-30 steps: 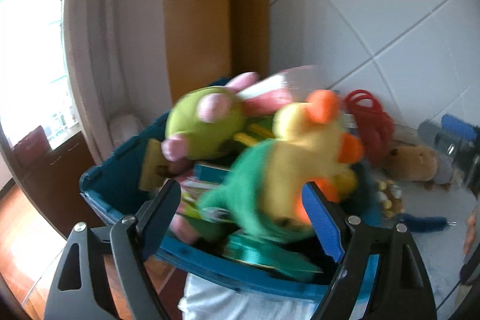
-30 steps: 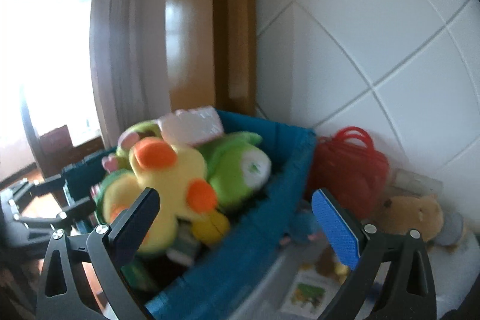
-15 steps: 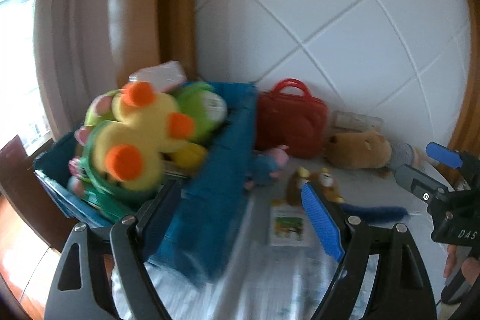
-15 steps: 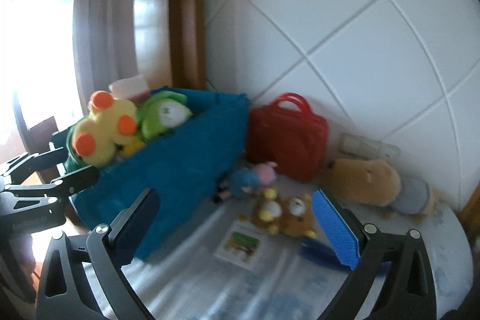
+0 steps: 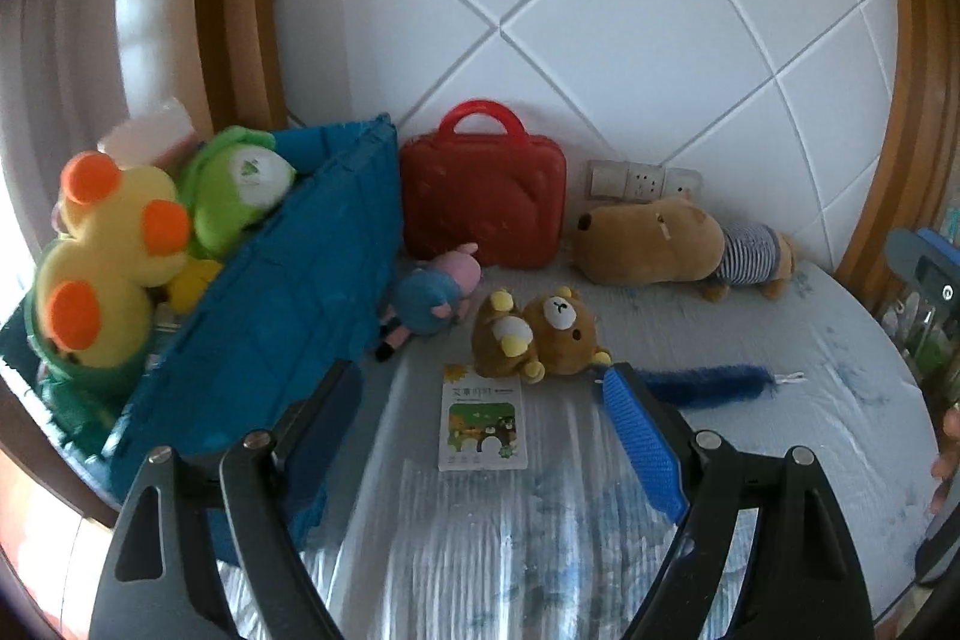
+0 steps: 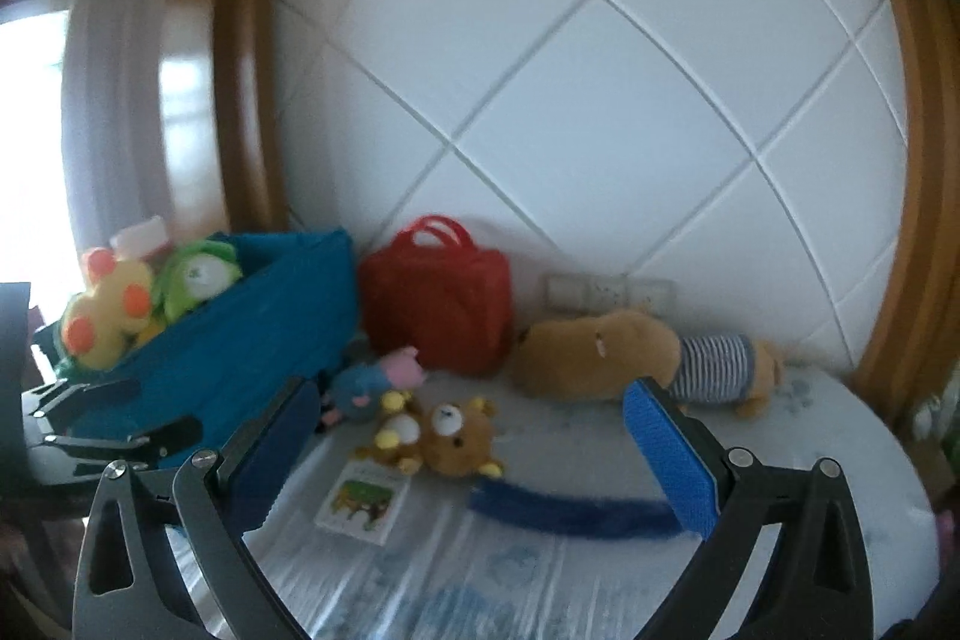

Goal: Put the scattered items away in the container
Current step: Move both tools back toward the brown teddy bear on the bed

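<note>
The left claw (image 5: 486, 418) stands wide open with nothing between its fingers; it hangs above a pale, printed bed cover (image 5: 810, 436). Just past its tips lies a small picture book (image 5: 483, 425), flat on the cover. The right-hand blue pad (image 5: 643, 448) of this claw sits in front of one end of a fuzzy blue strip (image 5: 708, 383) that stretches off to the right.

The right claw (image 6: 468, 436) is likewise spread wide and holds nothing. Between its fingers the same book (image 6: 364, 503) and blue strip (image 6: 570, 513) show lower down, with a small brown teddy bear (image 6: 444, 435) lying on its back just beyond the book.

In the left view that teddy bear (image 5: 540, 334) lies just beside a little blue and pink plush toy (image 5: 433, 292), which leans against the side of the blue bin (image 5: 288, 304). The bin stands at the left, tilted, already piled with soft toys: a yellow one with orange spots (image 5: 102, 256) and a green one (image 5: 231, 193) rise above its rim.

Behind the small toys a red carry case (image 5: 483, 196) stands upright against the white tiled wall (image 5: 570, 10). To its right a big brown plush animal in a striped shirt (image 5: 666, 244) lies on its side below a row of wall sockets (image 5: 645, 179).

At the far right edge of the left view part of the other claw and a bit of a hand (image 5: 947, 451) show. At the left edge of the right view, the dark fingers of the left claw (image 6: 120, 418) reach in front of the bin (image 6: 240, 340).
</note>
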The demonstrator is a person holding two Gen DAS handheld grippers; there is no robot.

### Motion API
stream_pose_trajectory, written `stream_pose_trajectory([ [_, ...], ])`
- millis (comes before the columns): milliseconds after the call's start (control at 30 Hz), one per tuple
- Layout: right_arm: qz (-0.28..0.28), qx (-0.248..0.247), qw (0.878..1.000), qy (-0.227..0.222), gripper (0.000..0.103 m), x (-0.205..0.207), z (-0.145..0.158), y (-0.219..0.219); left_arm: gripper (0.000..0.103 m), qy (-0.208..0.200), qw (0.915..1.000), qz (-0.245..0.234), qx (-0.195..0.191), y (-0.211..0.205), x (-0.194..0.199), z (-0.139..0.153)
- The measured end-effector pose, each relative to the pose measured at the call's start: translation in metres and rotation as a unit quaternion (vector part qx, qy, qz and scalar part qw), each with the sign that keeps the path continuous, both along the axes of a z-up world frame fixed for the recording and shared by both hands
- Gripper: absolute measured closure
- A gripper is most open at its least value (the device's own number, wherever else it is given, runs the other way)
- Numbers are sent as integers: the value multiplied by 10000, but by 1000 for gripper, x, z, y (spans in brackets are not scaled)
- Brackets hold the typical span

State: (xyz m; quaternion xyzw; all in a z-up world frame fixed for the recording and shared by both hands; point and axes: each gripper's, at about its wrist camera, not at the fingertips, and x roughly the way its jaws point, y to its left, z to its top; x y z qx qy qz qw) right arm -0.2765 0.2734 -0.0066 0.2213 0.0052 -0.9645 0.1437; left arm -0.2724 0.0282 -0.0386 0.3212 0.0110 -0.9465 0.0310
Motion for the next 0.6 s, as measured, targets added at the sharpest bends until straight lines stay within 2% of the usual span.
stream_pose_trajectory([
  [233, -114, 107, 9964, -834, 0, -52, -48, -14, 20, -426, 9991, -23, -28, -12, -52, -37],
  [433, 63, 188, 9908, -1335, 0, -108, -83, -20, 20, -889, 9960, 26, 66, -11, -102, -76],
  [600, 286, 234, 9831, -1792, 0, -165, -122, -28, 20, -1238, 9922, 110, 72, -3, -158, -120],
])
